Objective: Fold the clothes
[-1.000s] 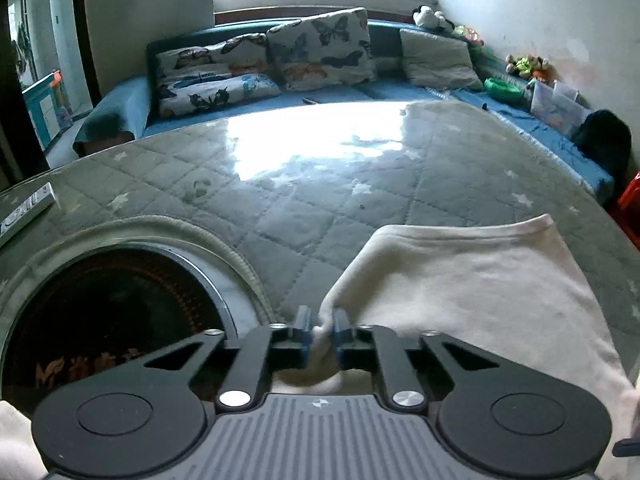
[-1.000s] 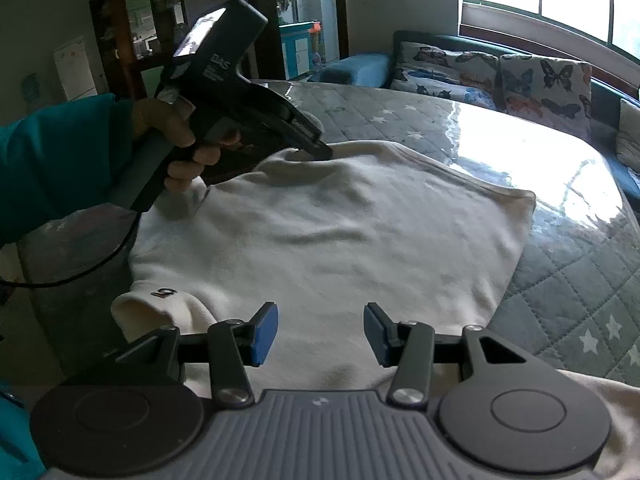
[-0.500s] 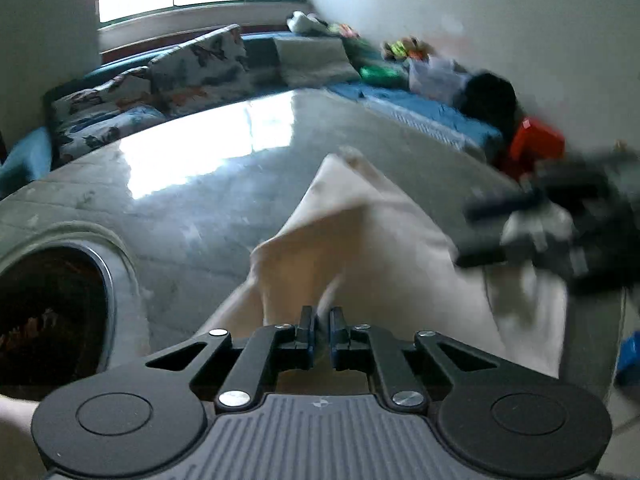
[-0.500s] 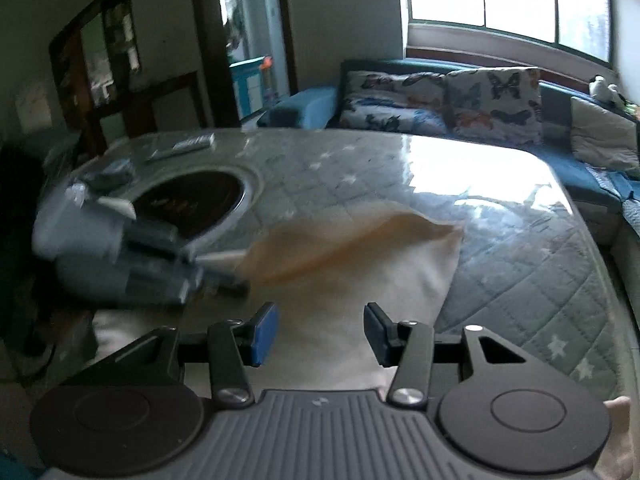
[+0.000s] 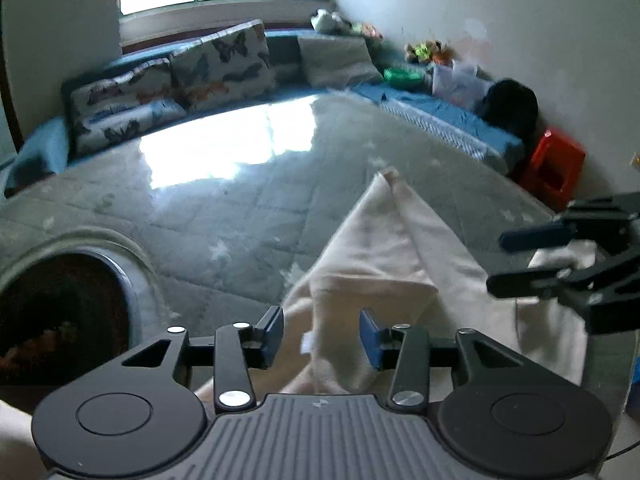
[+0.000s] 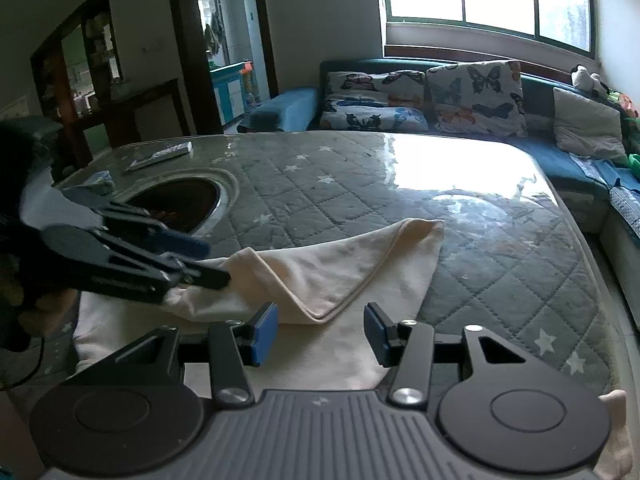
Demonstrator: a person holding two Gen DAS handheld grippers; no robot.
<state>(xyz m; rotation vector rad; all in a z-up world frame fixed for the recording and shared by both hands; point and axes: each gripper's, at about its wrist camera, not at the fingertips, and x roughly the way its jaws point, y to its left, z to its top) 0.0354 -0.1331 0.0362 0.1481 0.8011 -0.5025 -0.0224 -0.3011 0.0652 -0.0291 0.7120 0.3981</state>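
With the cream garment (image 6: pixel 352 264) lying half-folded on the quilted table (image 6: pixel 500 264), the left gripper (image 5: pixel 322 334) is opening over its folded corner, seemingly no longer pinching, so lift clear gently while the empty, parted right gripper (image 6: pixel 320 334) hovers above the hem.

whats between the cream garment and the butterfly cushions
Only bare quilted table cover, with window glare on it; the right wrist view shows it between the garment and the cushions.

So the table (image 6: pixel 500 248) has a grey quilted star cover under glossy clear sheeting. Cream garment (image 6: pixel 360 264) sits half-folded by the near edge, remote (image 6: pixel 158 156) at the far-left corner.
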